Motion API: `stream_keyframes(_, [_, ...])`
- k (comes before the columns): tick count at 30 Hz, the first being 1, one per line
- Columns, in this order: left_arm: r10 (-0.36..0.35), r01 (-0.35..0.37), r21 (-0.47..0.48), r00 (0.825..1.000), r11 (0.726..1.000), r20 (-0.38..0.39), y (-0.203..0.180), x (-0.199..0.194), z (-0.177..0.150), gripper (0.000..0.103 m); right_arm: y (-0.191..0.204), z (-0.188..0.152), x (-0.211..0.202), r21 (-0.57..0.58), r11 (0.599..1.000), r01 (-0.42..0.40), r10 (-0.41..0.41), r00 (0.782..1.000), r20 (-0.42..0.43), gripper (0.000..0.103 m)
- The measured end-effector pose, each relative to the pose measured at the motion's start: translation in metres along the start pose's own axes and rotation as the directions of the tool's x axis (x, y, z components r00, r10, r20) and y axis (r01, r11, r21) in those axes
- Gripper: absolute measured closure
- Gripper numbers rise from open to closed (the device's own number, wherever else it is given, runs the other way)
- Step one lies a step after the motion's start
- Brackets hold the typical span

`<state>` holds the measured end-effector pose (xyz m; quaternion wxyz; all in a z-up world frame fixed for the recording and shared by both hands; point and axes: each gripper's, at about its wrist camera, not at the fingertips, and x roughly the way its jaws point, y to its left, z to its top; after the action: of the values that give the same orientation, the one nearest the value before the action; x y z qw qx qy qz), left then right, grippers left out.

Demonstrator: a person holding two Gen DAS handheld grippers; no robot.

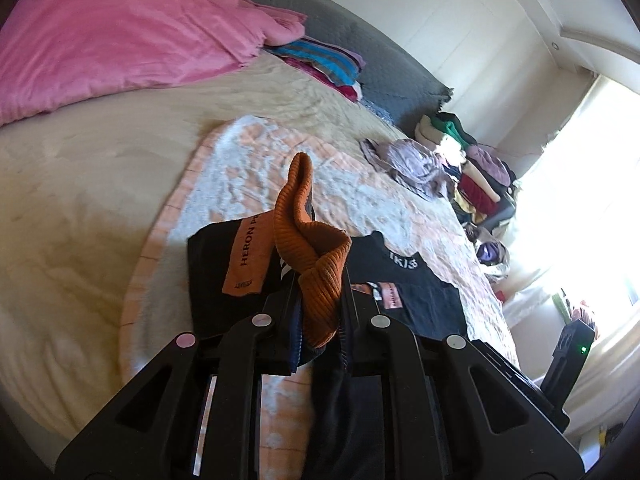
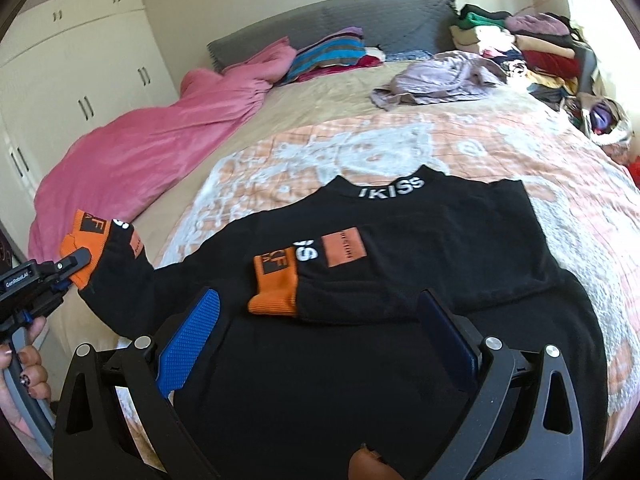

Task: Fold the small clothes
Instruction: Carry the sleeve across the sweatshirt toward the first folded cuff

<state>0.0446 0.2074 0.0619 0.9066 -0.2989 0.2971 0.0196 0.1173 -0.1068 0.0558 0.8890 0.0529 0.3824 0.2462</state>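
Note:
A black sweater [image 2: 420,240] with "IKISS" on its collar lies flat on the orange-and-white blanket [image 2: 400,148]. One sleeve is folded across the chest, its orange cuff [image 2: 276,288] near the middle. My left gripper [image 1: 316,248] is shut on the other sleeve's orange cuff [image 1: 316,264] and holds it lifted off the bed. In the right wrist view the left gripper [image 2: 76,264] is at the left edge, clamped on that cuff [image 2: 82,240]. My right gripper [image 2: 320,320] hovers open over the sweater's lower part, and its blue pads [image 2: 192,332] hold nothing.
A pink duvet [image 2: 140,152] is bunched along the bed's left side. A lilac garment [image 2: 436,76] and a tall pile of clothes [image 2: 532,48] lie at the far right. Striped folded cloth [image 2: 328,54] rests by the grey headboard [image 2: 304,24]. A person's hand [image 2: 24,368] grips the left tool.

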Motion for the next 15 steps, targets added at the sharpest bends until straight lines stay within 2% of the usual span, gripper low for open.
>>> stream_keyframes(15, [-0.062, 0.067, 0.077, 0.996, 0.995, -0.064, -0.054, 0.032, -0.005, 0.095, -0.039, -0.003, -0.022, 0.075, 0.996, 0.04, -0.042, 0.999, 0.03, 0.005])
